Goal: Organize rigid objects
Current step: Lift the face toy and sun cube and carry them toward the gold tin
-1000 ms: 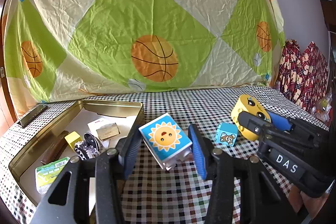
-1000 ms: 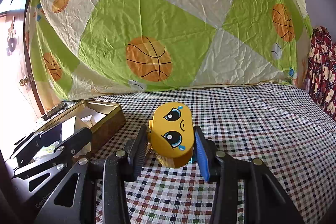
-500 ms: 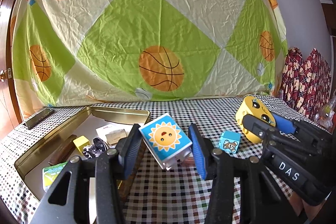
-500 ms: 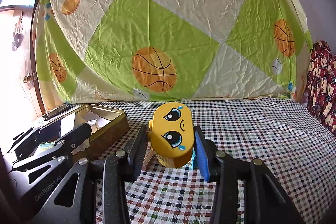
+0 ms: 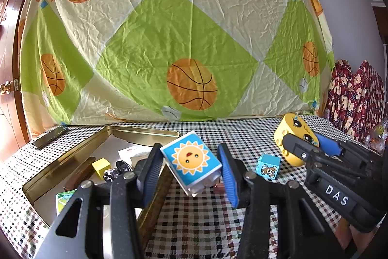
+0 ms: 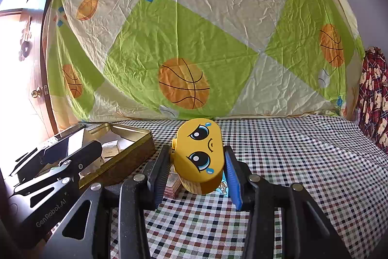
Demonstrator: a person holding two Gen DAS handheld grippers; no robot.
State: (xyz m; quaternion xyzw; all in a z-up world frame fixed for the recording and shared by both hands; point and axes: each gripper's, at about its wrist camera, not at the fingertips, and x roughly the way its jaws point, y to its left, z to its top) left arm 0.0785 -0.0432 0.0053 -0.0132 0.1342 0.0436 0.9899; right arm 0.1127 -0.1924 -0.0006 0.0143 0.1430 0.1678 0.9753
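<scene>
Left wrist view: the left claw (image 5: pixel 191 171) is clenched on a blue block with a sun face (image 5: pixel 191 162), tilted and lifted clear of the checkered counter (image 5: pixel 242 135), its blue pads (image 5: pixel 228 174) pressing on the block's two sides. Just to its left lies an open gold tin (image 5: pixel 72 157) holding a small yellow cube (image 5: pixel 100 165), a dark glossy item (image 5: pixel 121 165), a white card (image 5: pixel 131 151) and a green-and-white packet (image 5: pixel 64 198). A small blue cube with a bear picture (image 5: pixel 268 165) rests on the counter to the right of the sun block. Beyond it, the right claw (image 5: pixel 303 145) grasps a yellow crying-face block (image 5: pixel 291 135). A dark flat phone-like slab (image 5: pixel 49 136) lies at the counter's far left edge. A green and cream basketball-print sheet (image 5: pixel 189 40) hangs behind.

Right wrist view: the right claw (image 6: pixel 197 169) grips the yellow crying-face block (image 6: pixel 198 157) between its pads, with the face turned toward the camera and held above the checkered counter (image 6: pixel 303 162). The bear cube (image 6: pixel 222 183) peeks out beneath it, mostly hidden. The gold tin (image 6: pixel 131 152) sits to the left, with the left claw's black body (image 6: pixel 60 166) in front of it.
</scene>
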